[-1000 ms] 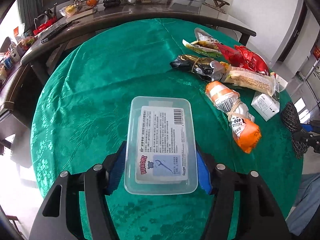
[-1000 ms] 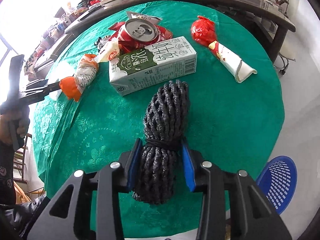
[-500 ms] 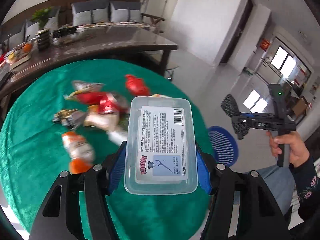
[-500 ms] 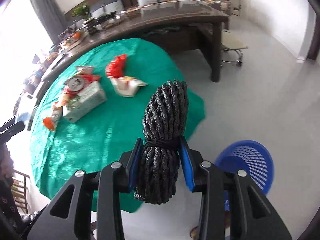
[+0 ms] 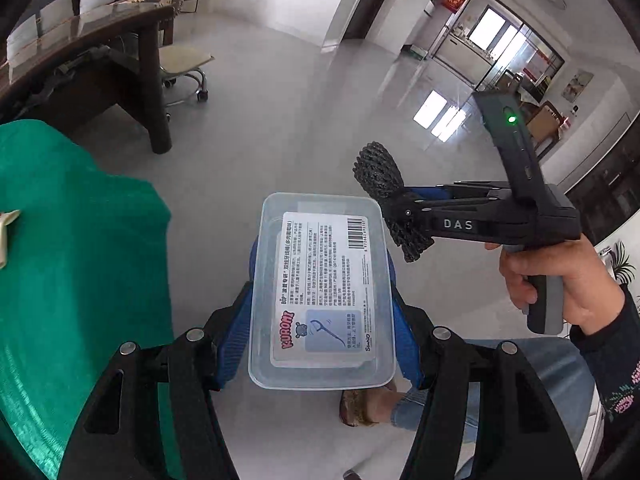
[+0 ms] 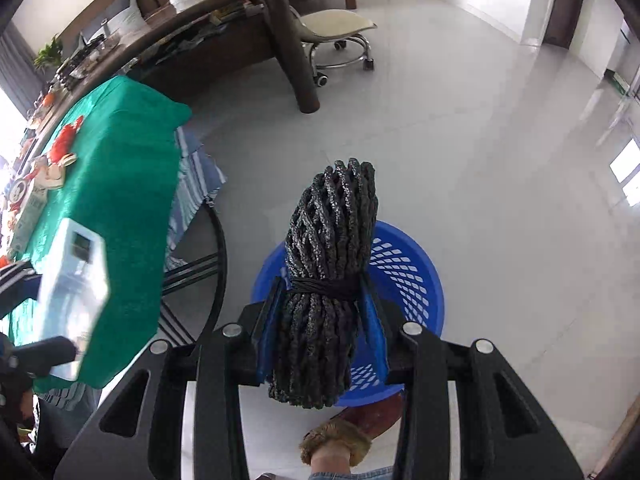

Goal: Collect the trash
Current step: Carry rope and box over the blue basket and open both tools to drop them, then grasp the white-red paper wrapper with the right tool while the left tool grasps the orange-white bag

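The blue basket stands on open grey floor just off the edge of the green-clothed surface, with bare floor on its far side. The right gripper hangs above the basket, fingers clamped on a black rope bundle whose lower end overlaps the basket's near rim. The left gripper is past the surface's edge, over the floor, fingers gripping a clear plastic box by its long sides; the basket is hidden in that view. Near the basket are a furry slipper, the surface's dark frame legs and, farther off, a rolling stool beside a wooden desk
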{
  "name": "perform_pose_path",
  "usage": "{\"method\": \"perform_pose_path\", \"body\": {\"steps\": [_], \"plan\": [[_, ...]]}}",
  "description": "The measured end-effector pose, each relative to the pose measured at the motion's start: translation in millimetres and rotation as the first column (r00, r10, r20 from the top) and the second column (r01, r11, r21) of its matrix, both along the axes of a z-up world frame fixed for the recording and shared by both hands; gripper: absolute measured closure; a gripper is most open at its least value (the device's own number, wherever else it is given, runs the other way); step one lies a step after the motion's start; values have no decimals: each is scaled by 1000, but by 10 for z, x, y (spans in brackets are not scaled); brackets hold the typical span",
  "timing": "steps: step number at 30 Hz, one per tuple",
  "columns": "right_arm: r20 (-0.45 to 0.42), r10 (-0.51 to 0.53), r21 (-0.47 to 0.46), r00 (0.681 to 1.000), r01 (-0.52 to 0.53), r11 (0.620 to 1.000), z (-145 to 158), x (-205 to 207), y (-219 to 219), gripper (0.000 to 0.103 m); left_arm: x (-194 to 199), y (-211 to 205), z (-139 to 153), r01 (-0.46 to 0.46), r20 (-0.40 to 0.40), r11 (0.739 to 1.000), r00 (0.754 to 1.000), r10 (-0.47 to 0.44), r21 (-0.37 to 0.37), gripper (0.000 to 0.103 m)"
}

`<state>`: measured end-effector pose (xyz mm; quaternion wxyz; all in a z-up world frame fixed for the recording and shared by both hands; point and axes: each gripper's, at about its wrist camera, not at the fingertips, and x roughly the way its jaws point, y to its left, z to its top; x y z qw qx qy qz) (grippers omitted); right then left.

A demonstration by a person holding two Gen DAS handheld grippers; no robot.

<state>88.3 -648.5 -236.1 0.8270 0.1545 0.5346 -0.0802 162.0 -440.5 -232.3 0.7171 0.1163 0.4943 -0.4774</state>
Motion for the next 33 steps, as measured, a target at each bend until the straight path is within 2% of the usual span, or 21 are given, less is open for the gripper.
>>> {"method": "perform_pose_path", "body": {"steps": [3, 6, 8, 10, 11, 12, 13, 14, 17, 19, 22, 25, 28, 33], "plan": [[-30, -49, 44, 998, 50, 998, -184, -4, -144, 67, 5, -301, -259, 13, -16, 999, 1000, -13, 31, 41], [-36, -51, 42, 998, 53, 998, -232, 16, -266, 67, 87, -533, -506, 21, -23, 999, 1000, -20, 50, 41], [-39, -64, 75, 997, 67, 995, -295, 14, -333, 66, 123, -657, -650, 23, -36, 998, 999, -21, 57, 41], [-50, -74, 96, 996, 79, 992, -365, 24, -391, 64, 137, -759, -772, 31, -47, 998, 998, -28, 58, 41], [-52, -76, 109, 996, 82, 991, -392, 26, -412, 60, 142, -823, -831, 34, -49, 998, 998, -32, 57, 39], [-55, -82, 122, 995, 88, 989, -412, 24, -437, 54, 149, -882, -890, 38, -50, 998, 998, -35, 57, 33], [-56, -94, 123, 994, 100, 987, -409, 21, -455, 42, 170, -919, -919, 30, -45, 998, 999, -28, 55, 14], [-50, -104, 125, 993, 110, 986, -382, 12, -464, 40, 180, -935, -920, 10, -25, 999, 1000, -8, 52, 9], [-14, -133, 135, 991, 134, 982, -279, -63, -497, 36, 198, -897, -837, -19, -8, 999, 1000, 19, 30, 9], [16, -150, 119, 989, 147, 982, -171, -109, -489, 32, 160, -762, -662, -44, 40, 999, 998, 44, -7, 9], [69, -153, 53, 986, 149, 987, 57, -123, -387, 28, 15, -471, -304, -80, 139, 994, 986, 91, -79, 5], [164, -145, -31, 976, 152, 988, 359, -147, -204, 15, -128, -113, 15, -113, 203, 984, 969, 140, -138, 5], [270, -109, -92, 957, 138, 986, 658, -163, 114, 15, -249, 280, 226, -148, 224, 977, 958, 180, -154, 5], [421, -8, -189, 907, 97, 977, 989, -128, 844, 10, -404, 1067, 423, -213, 249, 969, 939, 237, -123, 5]]}}
